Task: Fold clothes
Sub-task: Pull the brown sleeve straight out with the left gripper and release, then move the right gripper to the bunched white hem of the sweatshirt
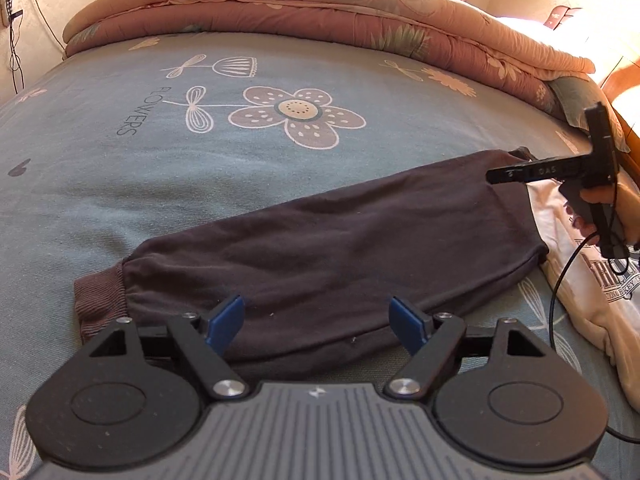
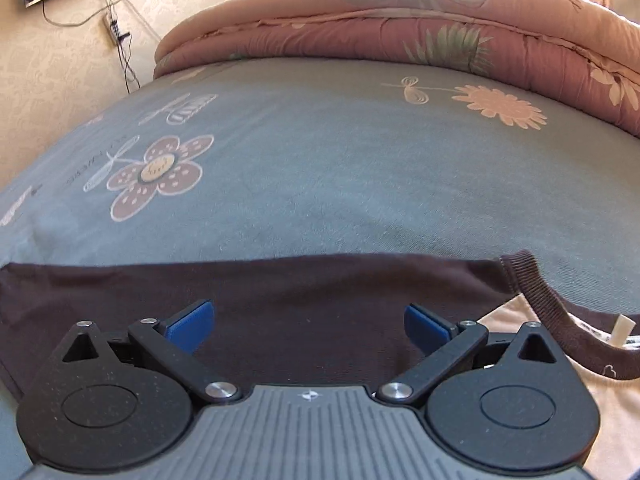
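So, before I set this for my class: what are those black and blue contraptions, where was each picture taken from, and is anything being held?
Each is a hand-held two-finger gripper with a camera looking along its blue fingers. The left gripper appears in its own picture, the right gripper in the other. Both stand open, holding nothing. Below them on the blue-grey flowered bedsheet lies a cream sweatshirt with a dark brown sleeve stretched out. A folded pink quilt lies behind. A person's hand shows at the right.
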